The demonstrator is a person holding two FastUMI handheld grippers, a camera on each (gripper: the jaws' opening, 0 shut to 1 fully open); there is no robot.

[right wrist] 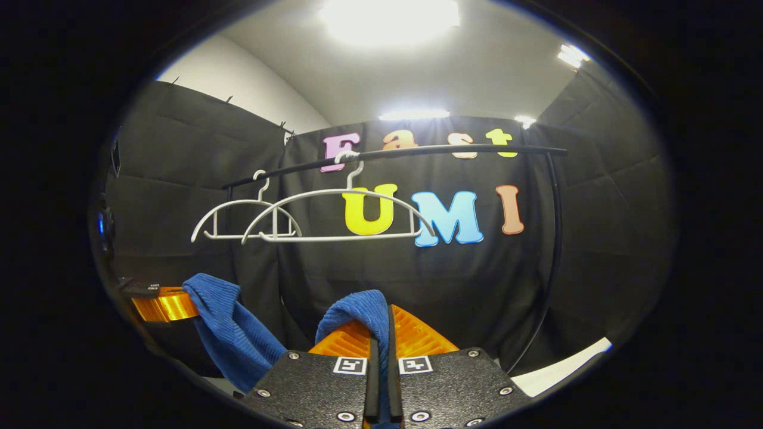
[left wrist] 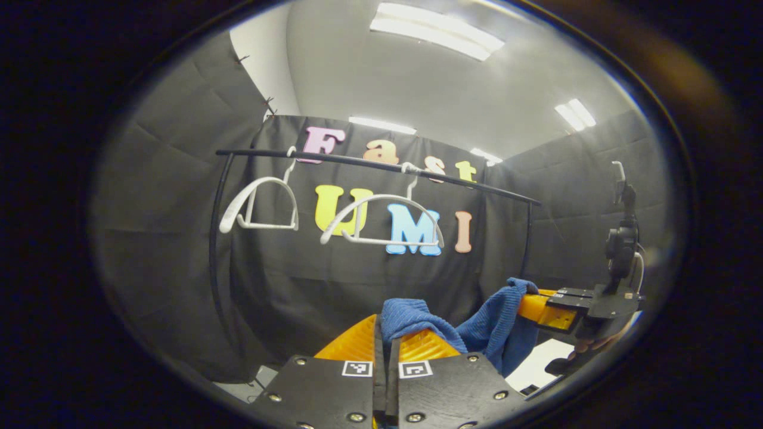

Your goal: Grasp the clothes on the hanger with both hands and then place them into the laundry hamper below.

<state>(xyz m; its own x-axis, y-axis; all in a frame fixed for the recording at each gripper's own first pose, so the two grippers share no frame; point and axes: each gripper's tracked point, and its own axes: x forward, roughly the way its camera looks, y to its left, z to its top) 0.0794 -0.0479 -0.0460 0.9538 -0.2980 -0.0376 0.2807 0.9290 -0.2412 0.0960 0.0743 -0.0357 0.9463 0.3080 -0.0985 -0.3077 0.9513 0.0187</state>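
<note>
Left gripper view: left tool (left wrist: 386, 335) at the bottom, two fingers (left wrist: 353, 344) pressed together, clamped on a bunched fold of one blue knitted garment (left wrist: 417, 322). Cloth draped from there to the right, up to the right tool (left wrist: 530, 305), also pinching the same garment near its upper corner; holding hand (left wrist: 590, 345) partly visible under that tool's black body. Behind, one black rail (left wrist: 381, 167) on two uprights, with two white hangers (left wrist: 261, 205) hooked over it, both bare; second hanger (left wrist: 381, 223) nearer the middle, first nearer the left upright. Three ceiling lights (left wrist: 438, 30) overhead. A pale patch of floor (left wrist: 536, 363) low right, beneath the hanging cloth. Garment well below the hangers, apart from them, held between the two tools in mid-air.

Right gripper view: right tool (right wrist: 380, 333) at the bottom, fingers (right wrist: 417, 333) closed on one fold of the blue garment (right wrist: 360, 310), cloth rising over the fingertips. Same garment seen again at left (right wrist: 229, 328), gripped by the left tool (right wrist: 179, 302) near the frame edge and hanging down from it. Two white hangers on the rail (right wrist: 417, 153), overlapping here: nearer one (right wrist: 340, 214) wide, farther one (right wrist: 238, 220) behind and to the left. Both empty. Hamper not visible; cannot tell how close the garment is to it.
</note>
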